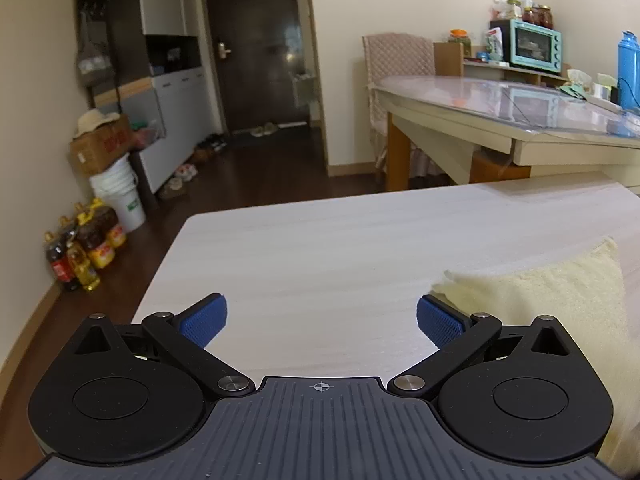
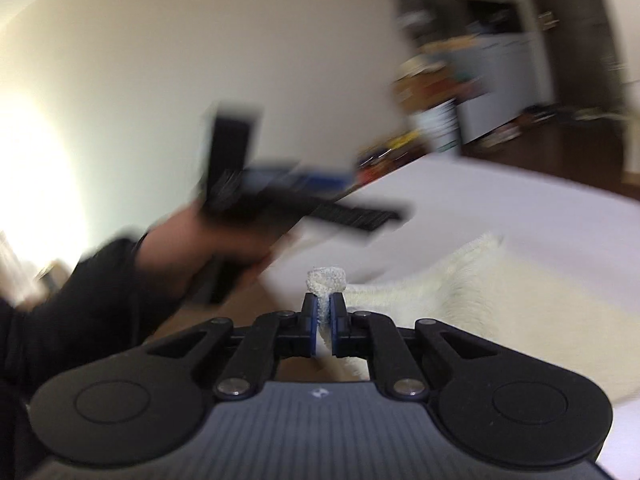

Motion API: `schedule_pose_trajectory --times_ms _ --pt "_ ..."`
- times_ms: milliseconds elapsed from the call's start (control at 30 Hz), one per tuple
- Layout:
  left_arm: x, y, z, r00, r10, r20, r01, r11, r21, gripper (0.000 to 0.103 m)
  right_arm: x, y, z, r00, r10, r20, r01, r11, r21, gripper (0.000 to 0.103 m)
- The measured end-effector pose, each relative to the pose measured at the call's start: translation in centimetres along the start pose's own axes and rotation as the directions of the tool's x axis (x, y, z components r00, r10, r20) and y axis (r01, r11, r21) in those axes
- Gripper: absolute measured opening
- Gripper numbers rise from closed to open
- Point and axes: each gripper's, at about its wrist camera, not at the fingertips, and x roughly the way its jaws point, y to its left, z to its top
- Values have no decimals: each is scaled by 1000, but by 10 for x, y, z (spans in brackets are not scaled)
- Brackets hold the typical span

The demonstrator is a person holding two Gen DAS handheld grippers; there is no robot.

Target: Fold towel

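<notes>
One pale desk (image 1: 320, 248) carries the cream towel (image 1: 552, 304), which lies at its right side, bunched toward the right gripper. Behind stand a glass-topped table (image 1: 500, 100) and a dark door (image 1: 256, 44); bottles (image 1: 84, 252) and a bucket (image 1: 120, 196) sit on the floor at left. The left hand (image 2: 192, 248), sleeve dark, holds the left gripper (image 1: 322, 320) level over bare desk, fingers spread wide, with the towel's edge just beside its right pad (image 1: 438, 322). The right gripper (image 2: 324, 316) pinches a fold of towel, raised off the desk. The right wrist view is blurred.
</notes>
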Motion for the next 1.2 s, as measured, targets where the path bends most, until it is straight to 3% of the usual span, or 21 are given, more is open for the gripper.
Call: schedule_pose_trajectory --times_ms 67,133,167,333,533,767,967,1000,1033,1067,1100,1200 --pt "4 1 1 1000 -13 -2 13 999 29 103 16 0 -3 998 37 -45 -37 999 12 12" --pt "9 -2 2 1000 -25 -8 25 998 61 103 23 1 -5 995 60 -85 -59 998 10 41" --pt "12 -5 2 999 -38 -13 39 995 86 103 22 2 -7 994 58 -88 -59 998 -3 46" --pt "32 -24 0 994 -99 -42 106 968 227 103 -10 -8 5 999 -36 -39 34 999 -40 45" --pt "47 -37 -6 981 -181 -64 192 934 302 103 -16 -63 42 976 -210 -54 201 970 -133 45" --pt "52 -37 -15 977 -199 -75 212 922 323 103 53 -106 72 959 -236 -155 192 948 -255 45" --pt "54 -34 -17 975 -208 -76 222 926 307 103 94 -116 77 956 -191 -221 106 932 -345 45" --pt "54 -33 -17 975 -210 -76 223 926 304 103 97 -119 78 955 -184 -233 95 932 -349 45" --pt "55 -33 -17 974 -211 -77 225 927 302 103 98 -121 75 954 -176 -242 84 933 -349 35" --pt "55 -32 -17 974 -213 -77 226 927 299 103 98 -123 74 956 -166 -244 72 933 -353 23" --pt "56 -31 -17 974 -214 -77 228 927 297 103 94 -122 72 957 -171 -235 77 929 -363 4" --pt "57 -30 -18 973 -219 -78 232 929 289 103 74 -112 68 964 -188 -190 99 911 -401 4"
